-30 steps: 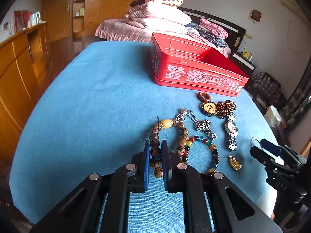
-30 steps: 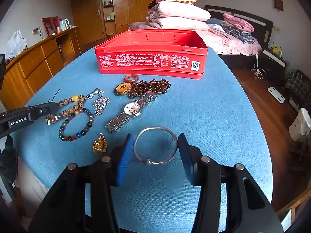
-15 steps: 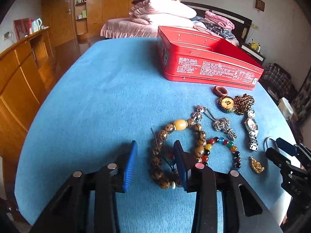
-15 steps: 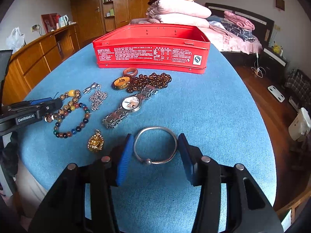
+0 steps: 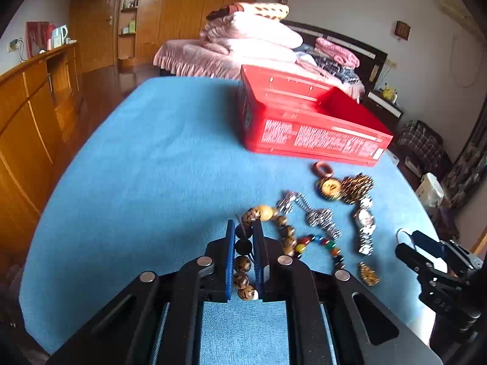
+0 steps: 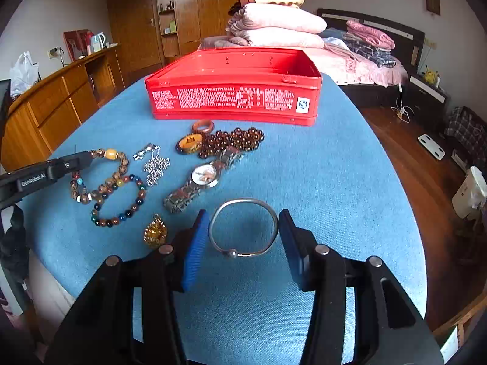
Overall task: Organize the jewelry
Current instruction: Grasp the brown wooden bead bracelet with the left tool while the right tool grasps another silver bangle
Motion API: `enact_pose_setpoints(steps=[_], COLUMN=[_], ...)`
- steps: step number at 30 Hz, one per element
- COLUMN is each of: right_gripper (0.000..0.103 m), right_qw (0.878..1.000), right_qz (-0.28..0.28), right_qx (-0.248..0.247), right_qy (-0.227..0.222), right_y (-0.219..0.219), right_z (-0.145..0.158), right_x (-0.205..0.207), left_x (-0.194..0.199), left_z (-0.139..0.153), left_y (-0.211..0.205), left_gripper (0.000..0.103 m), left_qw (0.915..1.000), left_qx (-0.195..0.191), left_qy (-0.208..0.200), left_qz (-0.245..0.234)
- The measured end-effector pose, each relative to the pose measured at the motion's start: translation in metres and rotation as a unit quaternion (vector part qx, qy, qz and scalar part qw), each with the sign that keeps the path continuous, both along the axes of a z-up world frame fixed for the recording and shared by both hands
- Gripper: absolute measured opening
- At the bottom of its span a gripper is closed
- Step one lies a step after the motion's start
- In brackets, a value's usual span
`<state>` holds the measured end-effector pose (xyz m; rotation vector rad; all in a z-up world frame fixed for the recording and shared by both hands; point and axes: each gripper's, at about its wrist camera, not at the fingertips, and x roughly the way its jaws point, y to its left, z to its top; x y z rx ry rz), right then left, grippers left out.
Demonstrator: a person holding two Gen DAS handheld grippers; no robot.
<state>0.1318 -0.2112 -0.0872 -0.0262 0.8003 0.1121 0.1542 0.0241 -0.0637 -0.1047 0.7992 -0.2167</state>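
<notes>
My left gripper (image 5: 243, 228) is shut on the brown wooden bead bracelet (image 5: 284, 226), which lies on the blue table (image 5: 152, 167); it also shows in the right wrist view (image 6: 115, 164). My right gripper (image 6: 243, 222) is open, its pads on either side of a silver bangle (image 6: 243, 228) lying flat. An open red tin box (image 6: 234, 88) stands at the far side; it also shows in the left wrist view (image 5: 307, 121). A multicoloured bead bracelet (image 6: 121, 200), silver chain (image 6: 155, 164), wristwatch (image 6: 204, 179), gold pendant (image 6: 155, 232), amber pendant (image 6: 190, 143), dark bead bracelet (image 6: 234, 141) and brown ring (image 6: 203, 126) lie between.
The table's near edge is just behind both grippers. A wooden sideboard (image 5: 27, 115) runs along the left. A bed with folded bedding (image 6: 280, 27) stands behind the table. The floor (image 6: 426, 158) drops away on the right.
My left gripper was shut on the wooden bracelet, opened half a second ago, and has closed on it again a little farther forward. My right gripper stays open around the bangle.
</notes>
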Motion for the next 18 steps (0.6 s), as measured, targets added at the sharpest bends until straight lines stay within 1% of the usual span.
enact_pose_setpoints(steps=[4, 11, 18], right_gripper=[0.046, 0.046, 0.046], right_qw=[1.000, 1.000, 0.999], right_qz=[0.005, 0.008, 0.009], right_qx=[-0.002, 0.001, 0.004], right_qy=[-0.010, -0.025, -0.048], right_y=[0.004, 0.006, 0.005], right_z=[0.010, 0.025, 0.049], right_x=[0.003, 0.019, 0.040], left_x=[-0.001, 0.008, 0.018], left_z=[0.017, 0.037, 0.056], left_y=[-0.002, -0.011, -0.022], left_gripper=[0.011, 0.011, 0.011], left_qw=[0.9997, 0.9988, 0.9970], left_qx=[-0.011, -0.026, -0.034], left_qy=[-0.019, -0.040, -0.066], left_qz=[-0.007, -0.014, -0.020])
